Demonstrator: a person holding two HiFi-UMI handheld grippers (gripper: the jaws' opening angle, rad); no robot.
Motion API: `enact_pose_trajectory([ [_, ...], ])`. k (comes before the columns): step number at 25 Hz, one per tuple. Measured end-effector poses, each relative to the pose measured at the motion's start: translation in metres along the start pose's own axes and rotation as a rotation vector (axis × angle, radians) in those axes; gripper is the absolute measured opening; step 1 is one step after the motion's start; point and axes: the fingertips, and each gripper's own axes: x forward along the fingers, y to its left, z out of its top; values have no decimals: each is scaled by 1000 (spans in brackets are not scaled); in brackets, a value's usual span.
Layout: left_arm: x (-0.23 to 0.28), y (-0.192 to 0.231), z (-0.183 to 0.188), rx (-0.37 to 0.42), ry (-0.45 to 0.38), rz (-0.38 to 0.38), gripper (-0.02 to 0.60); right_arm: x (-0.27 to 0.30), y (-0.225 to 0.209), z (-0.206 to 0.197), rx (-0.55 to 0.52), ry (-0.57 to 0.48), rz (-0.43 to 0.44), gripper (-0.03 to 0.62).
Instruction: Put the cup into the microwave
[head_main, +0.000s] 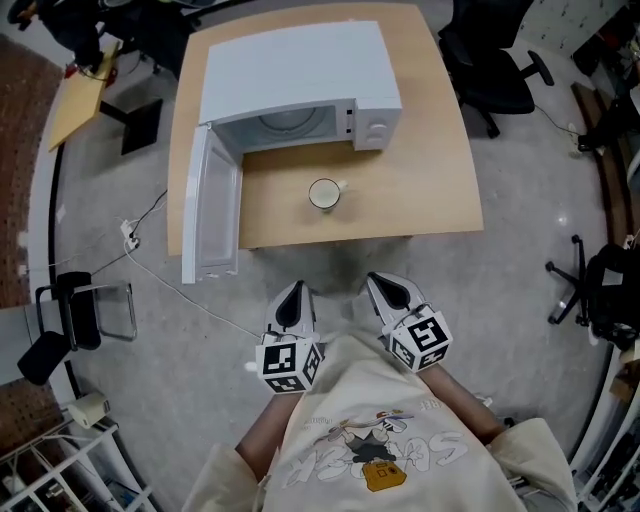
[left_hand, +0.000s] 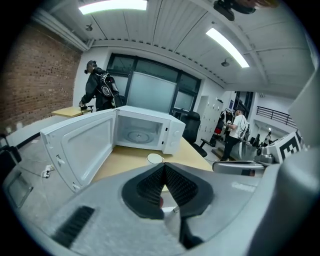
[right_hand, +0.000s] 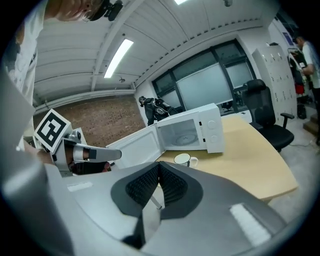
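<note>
Nearest me, left gripper (head_main: 292, 292) and right gripper (head_main: 384, 287) hang closed and empty; cup (head_main: 324, 194) stands ahead between them, handle rightward.

Left gripper (head_main: 293, 292) and right gripper (head_main: 383, 288) sit side by side close to the torso, near 6 o'clock in the head view, not touching. Both pairs of jaws are closed tip to tip and empty. Left points to 12 o'clock, right to 11 o'clock, both tilted slightly down; left forearm (head_main: 258, 445) trails to 7 o'clock, right forearm (head_main: 468, 408) to 5 o'clock.
</note>
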Motion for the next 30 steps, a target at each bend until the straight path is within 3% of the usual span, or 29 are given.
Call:
enact_pose_trajectory([
  [6,22,11,2,-9,21,15,5,25,-14,3,-58,44,14,43],
  [12,76,64,44,-24,-9,-17,5,97,-33,27,-71,70,-29,43],
  [17,111,88,75,7,-15,-98,5,143,-35,58,-131,85,-28,43],
  [22,145,74,56,84,30,-226,6,151,-51,72,-158,93,7,9],
  [24,161,71,43,178,46,-228,118,150,-59,70,-180,115,30,26],
  [28,204,69,-17,384,154,-220,413,157,-93,59,-308,157,-2,51],
  [30,223,64,-43,477,174,-238,465,164,-110,48,-399,179,-29,52],
])
